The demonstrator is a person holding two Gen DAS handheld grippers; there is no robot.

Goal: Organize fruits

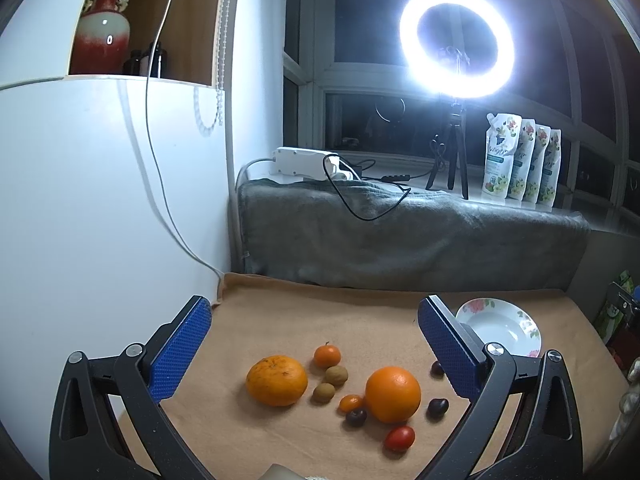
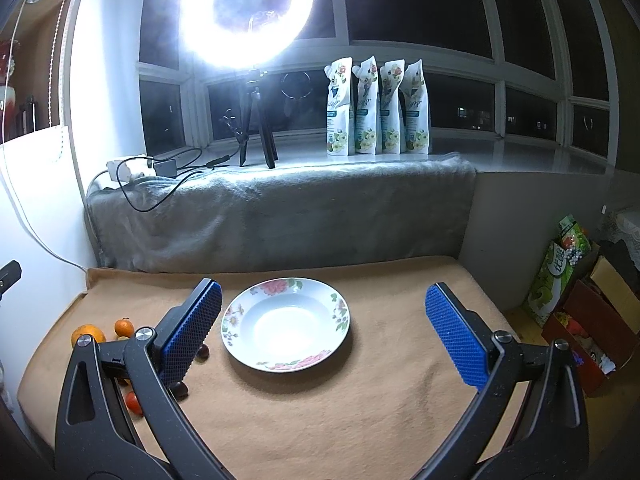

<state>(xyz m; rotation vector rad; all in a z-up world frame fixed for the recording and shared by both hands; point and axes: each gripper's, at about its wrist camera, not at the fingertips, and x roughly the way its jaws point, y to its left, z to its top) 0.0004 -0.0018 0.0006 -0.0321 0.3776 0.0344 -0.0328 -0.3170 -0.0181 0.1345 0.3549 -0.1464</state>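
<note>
Surface: tan cloth-covered surface below a night window; ring light on the sill.
Left wrist view, left claw: fully spread, holding nothing, hovering above the fruit group.
Left wrist view, fruit: large mandarin at left; round orange at right; small tangerine, two longans and a kumquat between them; cherry tomato nearest the camera; dark cherries beside the orange.
Left wrist view, plate: floral, no fruit in it, well to the right, partly behind the blue pad.
Right wrist view, right claw: spread wide, unloaded, centred over the plate.
Right wrist view, fruit: partly visible at far left, mostly hidden by the left finger.
Handling, citrus: likely firm and moderately heavy; grip across the widest part.
Handling, tomato and cherries: likely soft, smooth, prone to rolling; close gently.
Handling, plate: probably ceramic, fragile; lower fruit in, do not drop.
</note>
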